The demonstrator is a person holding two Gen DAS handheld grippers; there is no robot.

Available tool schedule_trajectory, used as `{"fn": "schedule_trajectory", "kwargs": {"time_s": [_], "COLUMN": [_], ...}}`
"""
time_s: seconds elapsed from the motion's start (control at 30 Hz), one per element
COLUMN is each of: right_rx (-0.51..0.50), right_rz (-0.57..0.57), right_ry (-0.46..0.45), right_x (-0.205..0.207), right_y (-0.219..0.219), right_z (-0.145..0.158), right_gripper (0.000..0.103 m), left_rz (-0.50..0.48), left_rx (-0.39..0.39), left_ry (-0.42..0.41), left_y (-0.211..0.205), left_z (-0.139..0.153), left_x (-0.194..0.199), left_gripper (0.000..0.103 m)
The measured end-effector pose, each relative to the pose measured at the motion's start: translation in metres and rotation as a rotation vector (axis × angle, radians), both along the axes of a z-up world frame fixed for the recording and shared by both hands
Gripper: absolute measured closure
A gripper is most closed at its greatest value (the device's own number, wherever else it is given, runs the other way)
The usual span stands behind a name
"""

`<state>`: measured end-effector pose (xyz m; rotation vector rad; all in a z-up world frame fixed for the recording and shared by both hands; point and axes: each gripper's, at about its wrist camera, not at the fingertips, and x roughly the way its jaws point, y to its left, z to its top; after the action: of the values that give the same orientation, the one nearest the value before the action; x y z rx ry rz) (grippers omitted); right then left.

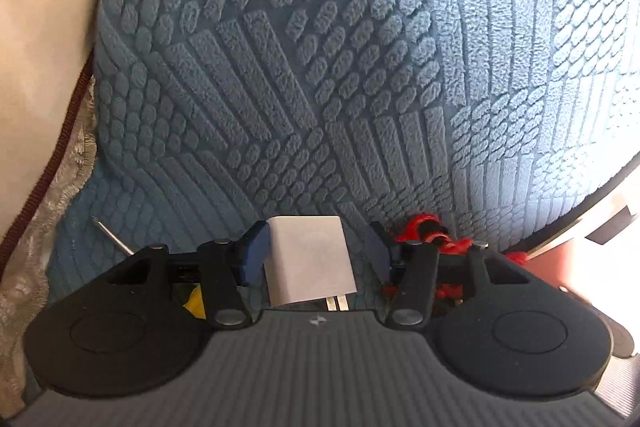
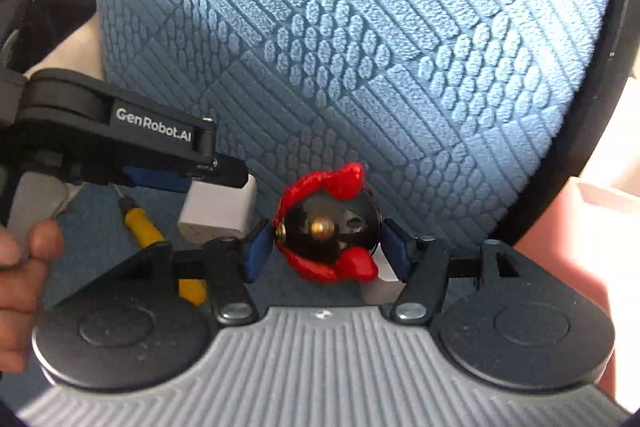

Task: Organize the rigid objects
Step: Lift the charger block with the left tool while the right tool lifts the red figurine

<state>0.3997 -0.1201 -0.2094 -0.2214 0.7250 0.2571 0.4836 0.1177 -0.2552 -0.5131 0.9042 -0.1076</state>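
1. We see a blue, raised-pattern cushion (image 1: pixel 320 67) filling most of both views.
2. At nine o'clock lies cream cloth (image 1: pixel 44 59) with lace trim.
3. Bright light falls from three o'clock.

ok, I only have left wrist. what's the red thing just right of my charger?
Observer: A black ball wrapped in red cord, sitting between the right gripper jaws.
Operator: Gripped?
Observer: The pads sit close on either side; contact is unclear.
Operator: And the yellow bit under my left jaw?
Observer: A yellow-handled screwdriver, lying on the blue mat beside the white charger.
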Motion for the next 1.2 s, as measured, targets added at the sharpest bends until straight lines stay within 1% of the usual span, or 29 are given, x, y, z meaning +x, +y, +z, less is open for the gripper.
{"fn": "schedule_trajectory", "kwargs": {"time_s": [0.07,0.1,0.17,0.23,0.4,0.47,0.57,0.67,0.73,0.83,0.93,1.0,1.1,1.2], "right_rx": [-0.007,-0.006,0.005,0.017,0.05,0.072,0.087,0.118,0.11,0.111,0.118,0.113,0.103,0.111], "right_rz": [-0.01,-0.015,-0.016,-0.02,0.004,0.014,0.032,0.062,0.06,0.041,0.023,0.032,0.034,0.024], "right_ry": [-0.005,-0.006,-0.002,0.013,0.05,0.058,0.068,0.087,0.086,0.1,0.113,0.096,0.072,0.078], "right_x": [-0.005,-0.007,-0.01,-0.011,-0.02,-0.027,-0.032,-0.03,-0.029,-0.027,-0.023,-0.021,-0.018,-0.017], "right_y": [-0.005,-0.007,-0.013,-0.018,-0.019,-0.022,-0.017,-0.021,-0.024,-0.033,-0.033,-0.033,-0.035,-0.039], "right_z": [0.005,0.008,0.011,0.012,0.019,0.023,0.023,0.023,0.024,0.022,0.016,0.014,0.012,0.011], "right_gripper": [0.041,0.041,0.041,0.041,0.041,0.041,0.041,0.041,0.041,0.041,0.041,0.041,0.041,0.041], "left_rz": [0.005,0.003,-0.004,-0.013,-0.061,-0.07,-0.077,-0.097,-0.085,-0.091,-0.086,-0.099,-0.107,-0.1], "left_rx": [-0.001,0.0,0.018,0.05,0.166,0.188,0.197,0.239,0.246,0.289,0.287,0.296,0.272,0.236], "left_ry": [-0.005,-0.008,-0.013,-0.014,-0.004,0.002,0.021,0.021,0.016,0.011,0.021,0.021,0.033,0.04], "left_y": [-0.006,-0.008,-0.013,-0.019,-0.049,-0.057,-0.066,-0.079,-0.085,-0.102,-0.113,-0.117,-0.122,-0.125], "left_z": [-0.005,-0.006,-0.012,-0.013,-0.017,-0.019,-0.026,-0.029,-0.032,-0.036,-0.035,-0.034,-0.033,-0.03], "left_x": [0.004,0.005,0.008,0.011,0.022,0.025,0.029,0.032,0.033,0.033,0.034,0.03,0.032,0.031], "left_gripper": [0.043,0.04,0.039,0.039,0.038,0.038,0.039,0.039,0.039,0.039,0.04,0.041,0.043,0.044]}}
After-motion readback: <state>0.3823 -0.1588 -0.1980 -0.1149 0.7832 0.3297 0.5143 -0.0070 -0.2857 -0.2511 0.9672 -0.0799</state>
